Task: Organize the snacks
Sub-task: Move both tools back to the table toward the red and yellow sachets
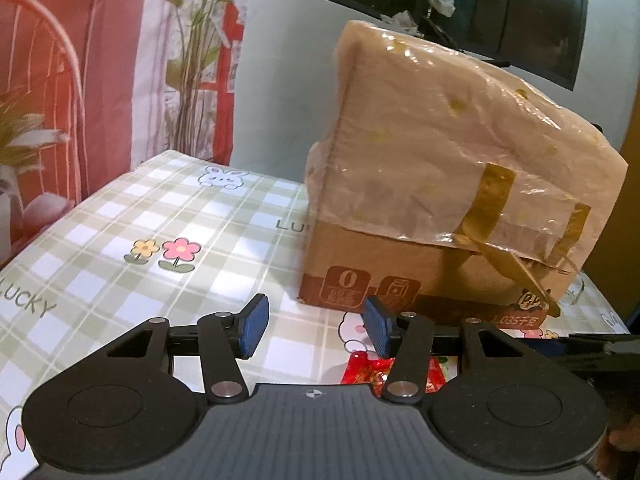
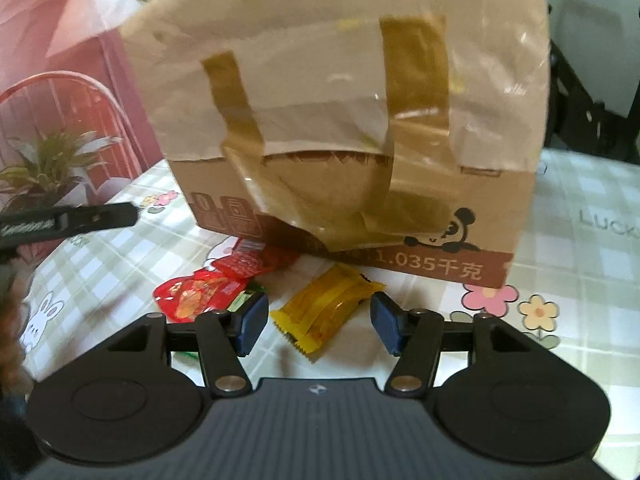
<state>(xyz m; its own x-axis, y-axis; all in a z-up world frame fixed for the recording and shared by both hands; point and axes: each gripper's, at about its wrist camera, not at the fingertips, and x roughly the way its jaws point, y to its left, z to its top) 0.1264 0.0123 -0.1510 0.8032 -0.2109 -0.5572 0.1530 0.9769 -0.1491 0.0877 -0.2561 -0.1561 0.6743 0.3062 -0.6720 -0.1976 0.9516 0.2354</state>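
both tongs open, empty. yellow snack pkt (image 2: 326,312) lies btwn right gripper (image 2: 318,322) tips; red pkts (image 2: 200,292) just left. cardboard box (image 1: 452,184) ahead of left gripper (image 1: 316,326).

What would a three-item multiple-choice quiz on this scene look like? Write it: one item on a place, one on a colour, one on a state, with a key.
1. Where does the yellow snack packet lie?
A. on top of the cardboard box
B. on the checked tablecloth in front of the cardboard box
C. inside the red chair

2. What colour are the gripper pads?
A. blue
B. white
C. orange

3. How is the right gripper?
A. shut on the packet
B. open, holding nothing
C. shut on nothing

Key: 1 B, the packet rests flat on the cloth before the box; 2 A, both pads look blue; 3 B, the fingers stand apart either side of the packet.
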